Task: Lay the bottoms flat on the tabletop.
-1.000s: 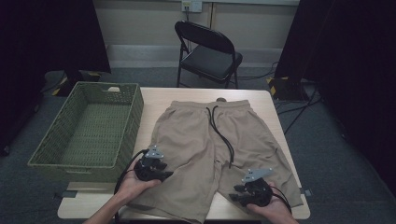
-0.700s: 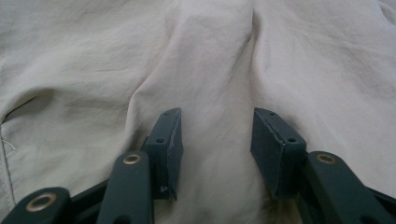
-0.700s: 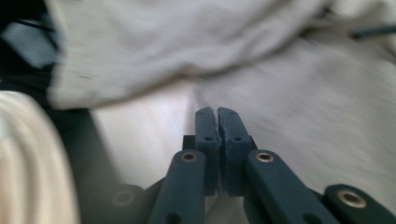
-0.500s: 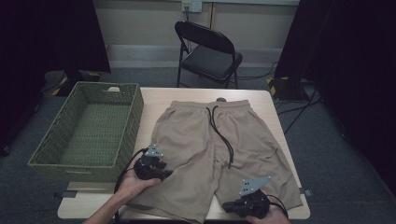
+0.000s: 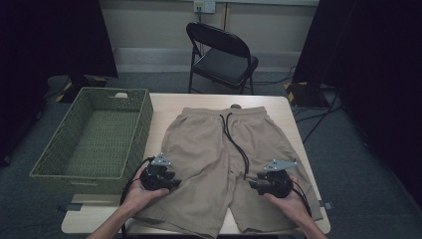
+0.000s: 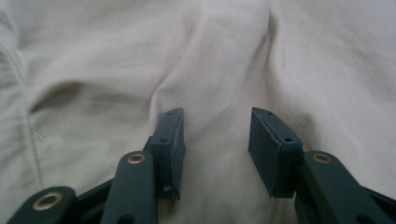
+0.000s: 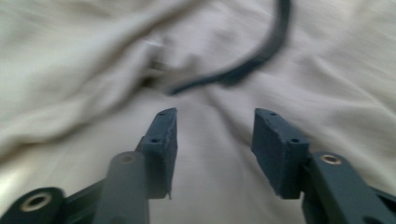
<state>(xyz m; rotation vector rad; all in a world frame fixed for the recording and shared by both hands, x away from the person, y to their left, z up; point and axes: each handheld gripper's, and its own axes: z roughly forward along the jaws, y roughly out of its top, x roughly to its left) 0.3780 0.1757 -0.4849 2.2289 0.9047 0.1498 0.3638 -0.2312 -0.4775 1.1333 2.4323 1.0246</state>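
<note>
**Both grippers over the shorts**

Basket point(image 5: 94, 137) stands at table's point(image 5: 164, 102) left edge. Shorts point(image 5: 214, 149) lie flat mid-table, waistband far side, black cord point(image 5: 236, 142) down the front. Left gripper point(image 5: 171, 180) rests on left leg, jaws parted, bare cloth between the pads. Right gripper point(image 5: 253, 185) on right leg near cord end; jaws have just been opening, nothing clamped.

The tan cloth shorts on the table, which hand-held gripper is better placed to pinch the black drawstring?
Right. The right hand-held gripper sits beside the black drawstring on the tan cloth shorts, jaws open towards it.
</note>
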